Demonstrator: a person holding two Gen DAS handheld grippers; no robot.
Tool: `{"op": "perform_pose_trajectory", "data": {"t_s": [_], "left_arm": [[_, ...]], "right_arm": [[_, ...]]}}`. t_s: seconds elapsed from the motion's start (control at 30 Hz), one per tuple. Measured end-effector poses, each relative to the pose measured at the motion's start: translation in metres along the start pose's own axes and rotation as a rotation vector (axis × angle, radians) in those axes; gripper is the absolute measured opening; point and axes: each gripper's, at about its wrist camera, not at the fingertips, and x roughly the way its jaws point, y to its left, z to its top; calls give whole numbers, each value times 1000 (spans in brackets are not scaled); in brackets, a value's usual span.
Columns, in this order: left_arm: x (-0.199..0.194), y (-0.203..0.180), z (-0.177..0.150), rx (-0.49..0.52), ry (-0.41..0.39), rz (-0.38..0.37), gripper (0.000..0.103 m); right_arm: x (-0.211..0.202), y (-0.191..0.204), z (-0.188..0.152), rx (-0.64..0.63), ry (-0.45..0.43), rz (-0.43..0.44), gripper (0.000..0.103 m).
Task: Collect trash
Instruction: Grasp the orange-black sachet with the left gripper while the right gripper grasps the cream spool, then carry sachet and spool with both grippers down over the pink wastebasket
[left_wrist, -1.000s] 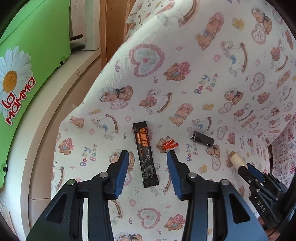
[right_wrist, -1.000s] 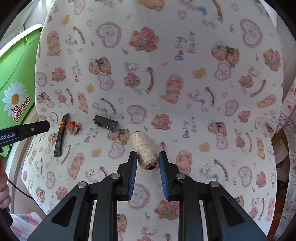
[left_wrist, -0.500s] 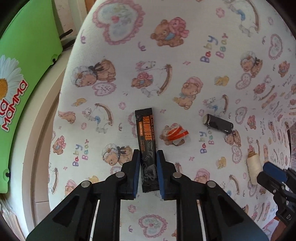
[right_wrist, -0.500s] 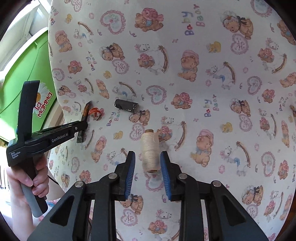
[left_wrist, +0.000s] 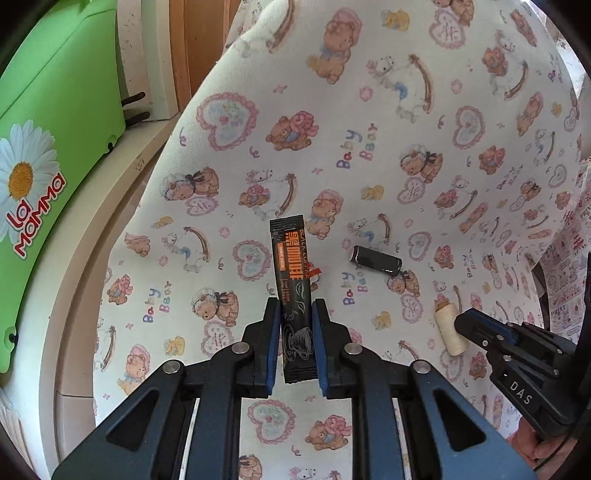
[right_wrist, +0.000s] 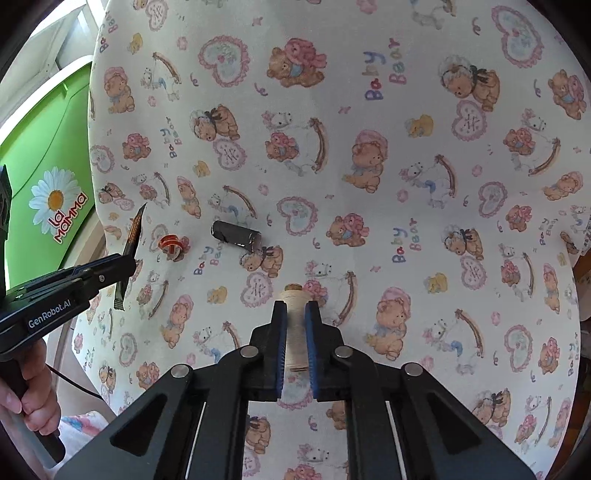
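Note:
My left gripper (left_wrist: 294, 308) is shut on a black coffee sachet (left_wrist: 291, 273) and holds it lifted above the bear-print cloth (left_wrist: 406, 110). The sachet also shows edge-on in the right wrist view (right_wrist: 130, 251), clamped in the left gripper (right_wrist: 122, 267). My right gripper (right_wrist: 295, 308) is shut on a cream thread spool (right_wrist: 293, 325), which also shows in the left wrist view (left_wrist: 448, 330). A small red-and-white wrapper (right_wrist: 171, 245) and a black cylinder (right_wrist: 236, 236) lie on the cloth between the two grippers.
A green plastic bin with a daisy logo (left_wrist: 40, 155) stands at the left beside a beige curved ledge (left_wrist: 92, 229). Printed fabric (left_wrist: 565, 280) hangs at the far right. The cloth surface (right_wrist: 443, 184) stretches wide to the right.
My left gripper has lifted the coffee sachet off the cloth. My right gripper has closed tighter on the thread spool and moved forward over it.

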Motion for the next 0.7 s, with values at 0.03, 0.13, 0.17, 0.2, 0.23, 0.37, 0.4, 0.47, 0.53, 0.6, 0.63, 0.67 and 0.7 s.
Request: {"op": "perform_pose_trajectory", "data": {"t_s": [0.03,0.13,0.17,0.2,0.23,0.37,0.4,0.47,0.53,0.6,0.63,0.67,0.7], "left_arm": [[-2,1,0,-5,-4,-4,16],[-9,0,-3,-24,-12,-19,16],[-13,-1,-5,-28,-15,-26,16],[-16,-2,-6,-29,-19,-32,16],[-16,1,-7,-30,-22,-36,16],[-16,3,-12,-32,-23,-36,16],[-16,3,-13,-31,-21,-33,16],[-15,2,-14,-24,-21,-23,16],[-16,1,-16,-17,-24,-16,16],[-20,-1,-18,-12,-32,-24,16],[-22,-3,-19,-9,-38,-31,16],[-26,-5,-21,-2,-46,-37,16],[-30,-8,-23,6,-53,-42,16]], "right_arm": [[0,2,-1,-20,-4,-7,11],[0,9,-3,-67,-8,-31,16],[2,10,-4,-58,-9,-38,20],[4,10,-3,-45,-9,-44,29],[7,9,-2,-36,-1,-46,34],[24,5,-1,-5,29,-60,37],[24,6,-1,-6,14,-66,34],[27,10,-1,-34,14,-107,24],[27,12,-3,-29,10,-115,24],[19,11,-6,4,-7,-81,24],[13,11,-7,13,-22,-66,24],[5,10,-9,15,-40,-57,24],[-2,10,-10,16,-57,-53,24]]}}
